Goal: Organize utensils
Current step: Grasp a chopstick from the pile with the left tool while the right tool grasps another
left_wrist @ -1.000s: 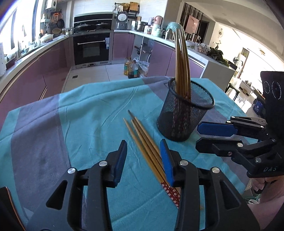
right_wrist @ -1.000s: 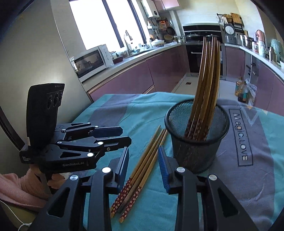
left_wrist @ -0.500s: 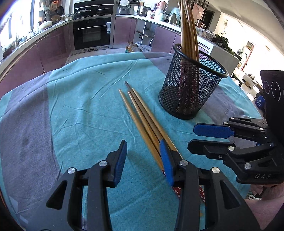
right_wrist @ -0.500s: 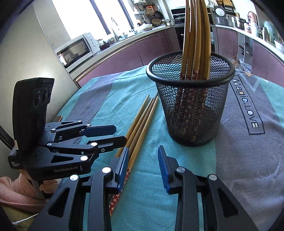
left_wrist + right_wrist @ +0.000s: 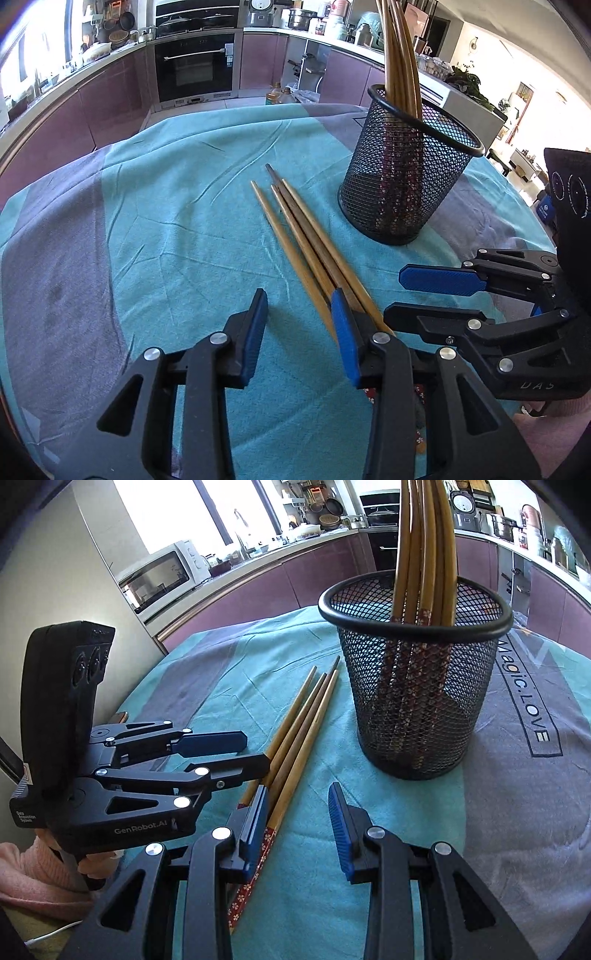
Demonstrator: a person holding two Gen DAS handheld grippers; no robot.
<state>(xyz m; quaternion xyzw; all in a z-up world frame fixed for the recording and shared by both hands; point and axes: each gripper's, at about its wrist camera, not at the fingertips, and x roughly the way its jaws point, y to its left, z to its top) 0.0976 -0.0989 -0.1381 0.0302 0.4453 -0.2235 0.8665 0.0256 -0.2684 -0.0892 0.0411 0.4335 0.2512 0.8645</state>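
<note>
Left gripper (image 5: 299,325) and right gripper (image 5: 297,812) both parted, empty, low over loose chopsticks (image 5: 306,243).
Pickup step, I judge: straddle one stick, close, carry to mesh cup (image 5: 402,192) ahead.

teal-grey tablecloth (image 5: 177,229); built-in oven (image 5: 194,66); white microwave (image 5: 159,578); purple cabinets (image 5: 258,590)

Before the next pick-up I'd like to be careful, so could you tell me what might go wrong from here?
1. The loose wooden chopsticks lie pressed together on the teal cloth, so one gripper may lift several or scatter them.
2. The left gripper and right gripper, both open, converge on the same chopstick ends and could collide.
3. The black mesh cup of tall chopsticks stands nearby and could tip.
</note>
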